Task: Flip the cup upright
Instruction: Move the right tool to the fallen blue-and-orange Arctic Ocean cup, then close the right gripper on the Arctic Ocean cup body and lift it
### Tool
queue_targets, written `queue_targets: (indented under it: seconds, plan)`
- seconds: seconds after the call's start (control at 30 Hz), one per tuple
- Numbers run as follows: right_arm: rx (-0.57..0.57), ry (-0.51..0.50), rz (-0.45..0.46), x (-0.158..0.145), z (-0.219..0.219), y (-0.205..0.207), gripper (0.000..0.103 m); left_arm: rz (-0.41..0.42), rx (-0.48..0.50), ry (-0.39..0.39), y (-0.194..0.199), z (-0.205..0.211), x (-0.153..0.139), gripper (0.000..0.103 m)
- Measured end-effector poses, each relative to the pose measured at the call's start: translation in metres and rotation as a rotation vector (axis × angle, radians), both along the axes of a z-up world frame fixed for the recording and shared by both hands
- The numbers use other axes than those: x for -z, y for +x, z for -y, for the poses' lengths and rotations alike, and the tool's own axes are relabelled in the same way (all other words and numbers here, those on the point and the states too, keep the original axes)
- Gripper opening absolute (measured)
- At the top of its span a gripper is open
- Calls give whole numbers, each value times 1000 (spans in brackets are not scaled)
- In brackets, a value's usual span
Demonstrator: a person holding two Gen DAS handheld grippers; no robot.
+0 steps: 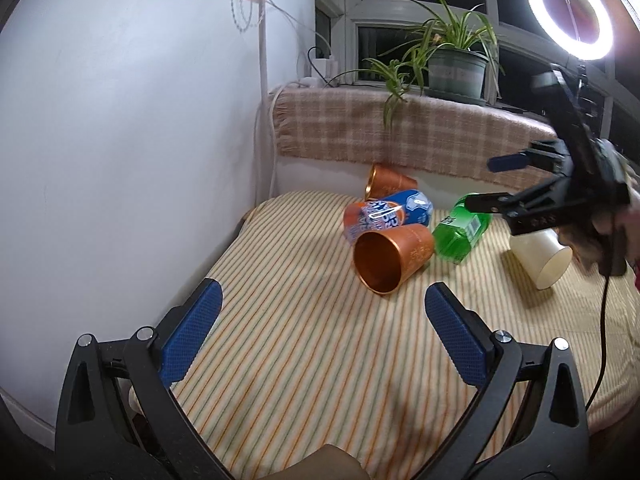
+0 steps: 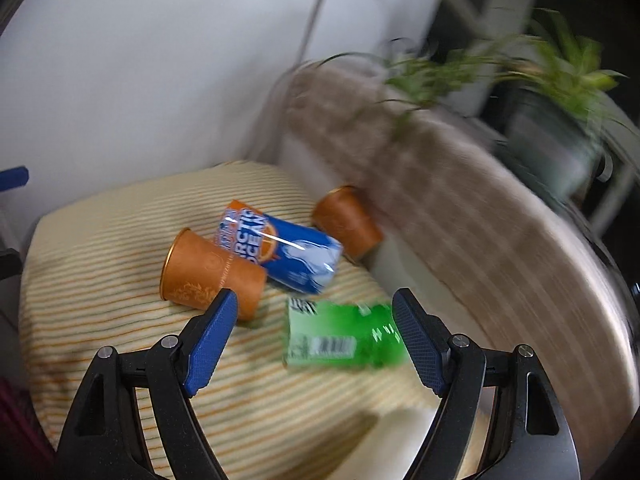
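Left wrist view: left tool [image 1: 320, 324] released, blue pads wide apart, nothing between, hovering over striped cushion [image 1: 280, 340]. Near copper cup [image 1: 390, 258] lying on side, mouth facing camera, just beyond the pads. Blue-orange can [image 1: 390, 214] on side, touching behind it. Second copper cup [image 1: 386, 186] on side farther back by the plaid blanket [image 1: 400, 136]. Green bottle [image 1: 462, 232] lying right of near cup. White cup [image 1: 540, 258] on side at right, just below right tool [image 1: 486, 182], fingers spread, empty. Potted plant [image 1: 456, 68] on sill, ring light [image 1: 570, 12] top right.

Right wrist view, blurred: right tool [image 2: 316, 316] released, pads apart above green bottle [image 2: 344, 336], not touching. Near copper cup [image 2: 212, 276] on side at left, beside left pad. Can [image 2: 280, 254] touching it; far copper cup [image 2: 346, 222] behind. Striped cushion [image 2: 100, 280] under all.
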State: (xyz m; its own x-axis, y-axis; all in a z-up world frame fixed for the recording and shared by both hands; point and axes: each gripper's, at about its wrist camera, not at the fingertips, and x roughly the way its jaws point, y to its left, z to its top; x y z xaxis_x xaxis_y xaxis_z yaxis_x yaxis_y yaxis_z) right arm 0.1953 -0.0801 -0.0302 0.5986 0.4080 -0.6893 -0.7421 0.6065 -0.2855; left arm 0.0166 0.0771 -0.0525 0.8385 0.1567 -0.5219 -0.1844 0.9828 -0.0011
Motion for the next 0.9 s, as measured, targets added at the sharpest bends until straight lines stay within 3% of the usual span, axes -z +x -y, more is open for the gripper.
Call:
queue_targets:
  seconds: [0.2, 0.57, 0.9]
  plan:
    - [-137, -117, -109, 15, -37, 41, 77, -6, -27, -8, 1, -11, 4, 103]
    - [-317, -376, -172, 41, -95, 86, 72, -15, -97, -35, 3, -37, 9, 103]
    - [-403, -495, -219, 71, -143, 113, 67, -25, -117, -45, 0, -46, 13, 103]
